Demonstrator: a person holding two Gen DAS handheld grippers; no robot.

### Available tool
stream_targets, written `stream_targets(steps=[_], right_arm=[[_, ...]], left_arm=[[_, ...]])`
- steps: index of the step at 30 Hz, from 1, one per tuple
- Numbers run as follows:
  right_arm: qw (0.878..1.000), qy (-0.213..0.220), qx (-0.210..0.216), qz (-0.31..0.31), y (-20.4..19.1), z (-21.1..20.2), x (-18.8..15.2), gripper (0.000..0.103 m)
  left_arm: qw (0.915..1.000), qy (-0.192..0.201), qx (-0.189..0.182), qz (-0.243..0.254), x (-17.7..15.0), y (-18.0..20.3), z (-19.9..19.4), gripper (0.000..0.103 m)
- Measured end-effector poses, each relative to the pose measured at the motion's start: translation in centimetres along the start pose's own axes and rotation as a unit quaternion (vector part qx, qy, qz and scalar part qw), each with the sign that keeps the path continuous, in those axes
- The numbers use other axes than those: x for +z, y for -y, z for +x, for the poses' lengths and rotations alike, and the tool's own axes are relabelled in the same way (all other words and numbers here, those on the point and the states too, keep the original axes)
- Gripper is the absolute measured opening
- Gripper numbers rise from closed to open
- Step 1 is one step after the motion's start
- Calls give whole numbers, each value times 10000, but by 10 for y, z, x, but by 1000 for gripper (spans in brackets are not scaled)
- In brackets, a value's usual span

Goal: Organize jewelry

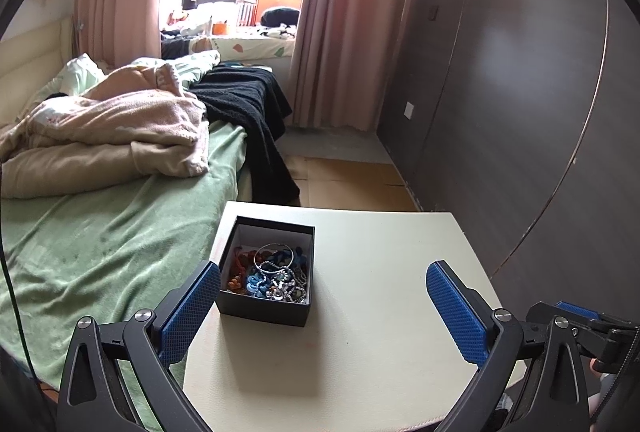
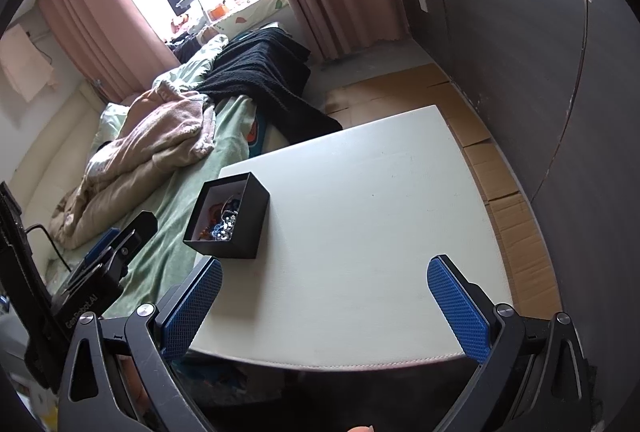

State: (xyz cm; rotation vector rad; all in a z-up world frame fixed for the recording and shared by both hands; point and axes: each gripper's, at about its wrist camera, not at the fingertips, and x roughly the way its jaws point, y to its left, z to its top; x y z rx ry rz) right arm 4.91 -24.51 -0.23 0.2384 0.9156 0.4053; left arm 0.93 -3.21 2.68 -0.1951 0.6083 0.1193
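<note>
Sitting near the left edge of the table (image 1: 380,272): one black box (image 1: 267,270), lidless, holding tangled jewelry (image 1: 276,276). Left gripper (image 1: 324,306) and right gripper (image 2: 325,304) hover near the table's near edge, jaws wide apart, empty.

A table (image 1: 380,272) fills the bottom middle of the left wrist view. A box (image 1: 266,308) sits on the table near its left edge. Jewelry (image 1: 272,276) lies in the box. A bed (image 1: 100,240) is on the left, right beside the table. A blanket (image 1: 112,136) lies on the bed, in the middle left. A wall (image 1: 520,112) is on the right. Curtains (image 1: 344,32) hang at the top, behind the bed.
</note>
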Motion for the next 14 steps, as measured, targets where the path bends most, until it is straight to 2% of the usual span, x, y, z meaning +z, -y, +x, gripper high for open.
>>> stream_targets(steps=[10,14], right_arm=[[10000,-50,-14,-3,-2,2,-1,103],[9999,-117,-64,-27,-3,5,-3,103]], left_arm=[[9999,77,149,-23,-1,0,1,102],[9997,-26,200,98,-4,7,12,102]])
